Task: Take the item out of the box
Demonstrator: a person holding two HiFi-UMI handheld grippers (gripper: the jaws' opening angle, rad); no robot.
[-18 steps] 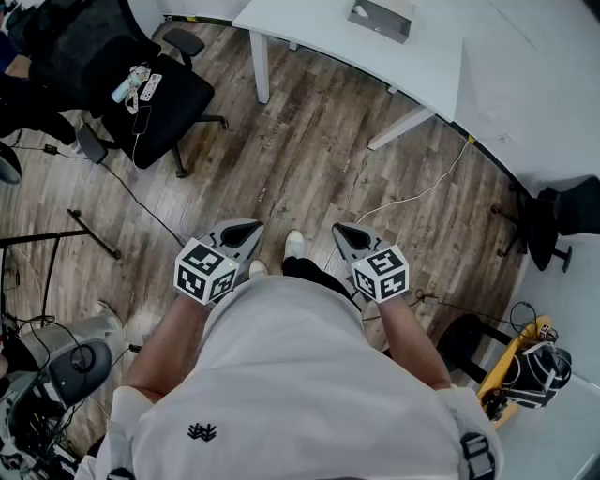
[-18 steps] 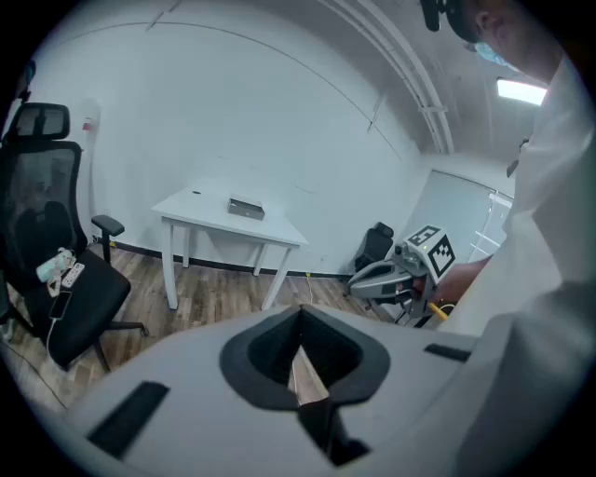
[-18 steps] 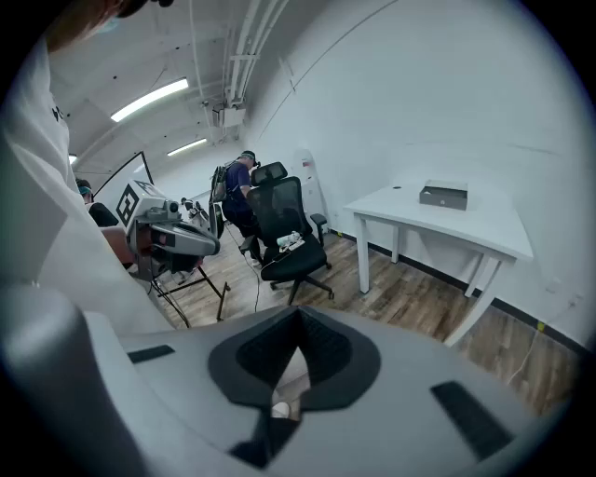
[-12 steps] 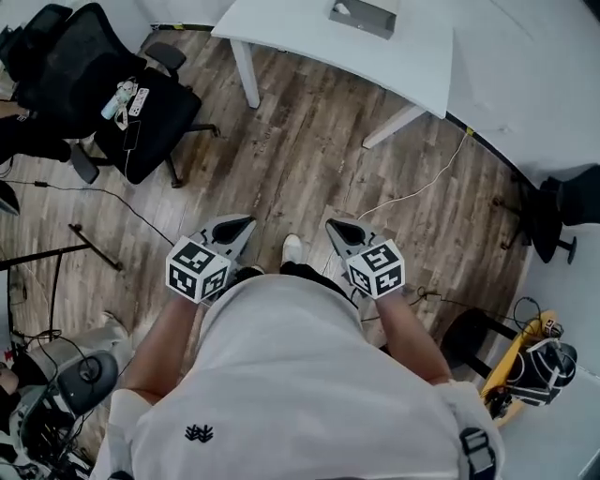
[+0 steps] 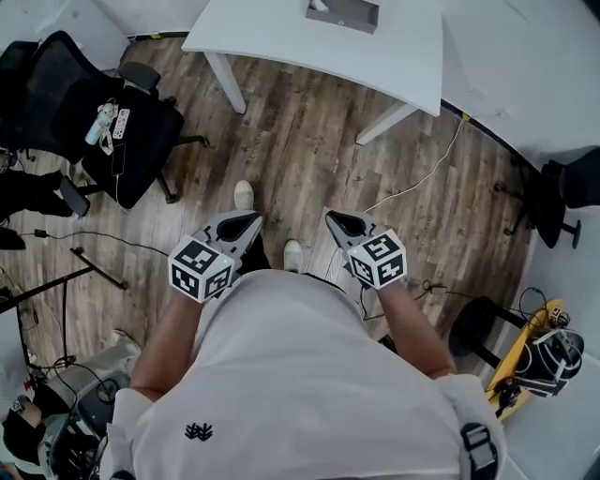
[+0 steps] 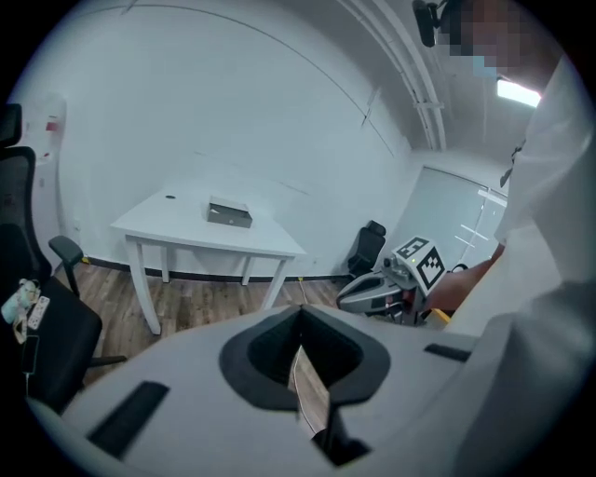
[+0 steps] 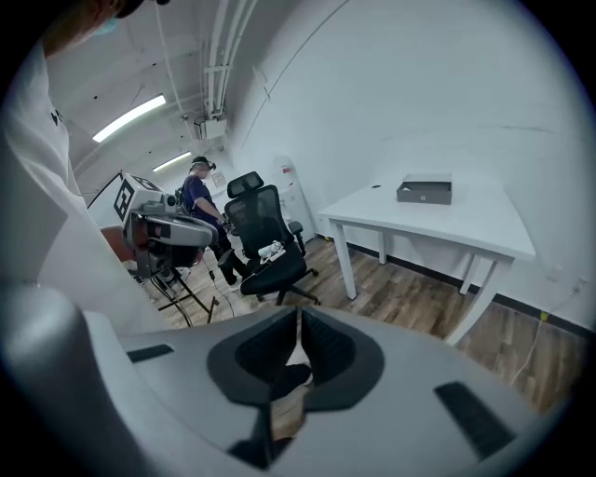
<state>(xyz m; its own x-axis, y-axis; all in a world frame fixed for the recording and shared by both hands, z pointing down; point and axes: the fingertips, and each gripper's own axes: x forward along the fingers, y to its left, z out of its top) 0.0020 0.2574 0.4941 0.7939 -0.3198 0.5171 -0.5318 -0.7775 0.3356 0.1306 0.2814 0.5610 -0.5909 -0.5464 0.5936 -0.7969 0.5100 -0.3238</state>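
A grey box (image 5: pixel 343 13) lies on the white table (image 5: pixel 384 58) at the far end of the room; what it holds is hidden. It also shows as the box (image 6: pixel 229 213) in the left gripper view and the box (image 7: pixel 425 189) in the right gripper view, well out of reach. My left gripper (image 5: pixel 246 223) and right gripper (image 5: pixel 339 223) are held side by side at waist height over the wooden floor. Both are shut with nothing between the jaws, as seen at the left gripper (image 6: pixel 300 315) and the right gripper (image 7: pixel 298 319).
A black office chair (image 5: pixel 98 117) with controllers on its seat stands at the left. A white cable (image 5: pixel 417 190) runs across the floor toward the table leg. Another black chair (image 5: pixel 572 197) and yellow gear (image 5: pixel 527 354) are at the right. Another person (image 7: pixel 199 197) stands behind the chair.
The person has stepped forward toward the table, one shoe now ahead; the table and chair have slid left in view. Both grippers have stayed shut and side by side.
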